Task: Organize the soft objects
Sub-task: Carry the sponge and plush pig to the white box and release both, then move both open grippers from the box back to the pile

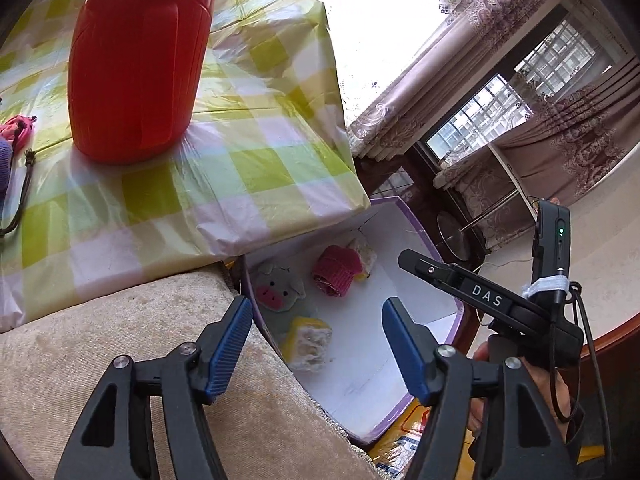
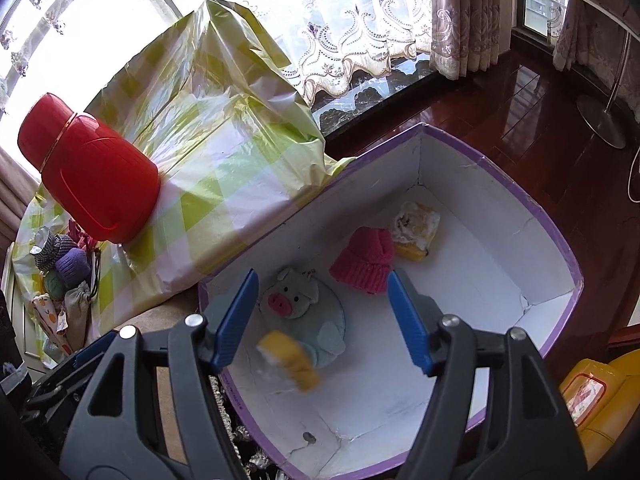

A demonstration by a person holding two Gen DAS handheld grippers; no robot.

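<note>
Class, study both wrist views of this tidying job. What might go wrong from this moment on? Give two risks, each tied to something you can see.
1. The red flask stands upright near the table edge, on loose checked plastic cloth. Reaching past it for the pouches may topple it.
2. The box sits below that edge. The blurred yellow sponge looks mid-fall under the open right gripper; it may bounce off the pig toy.
</note>
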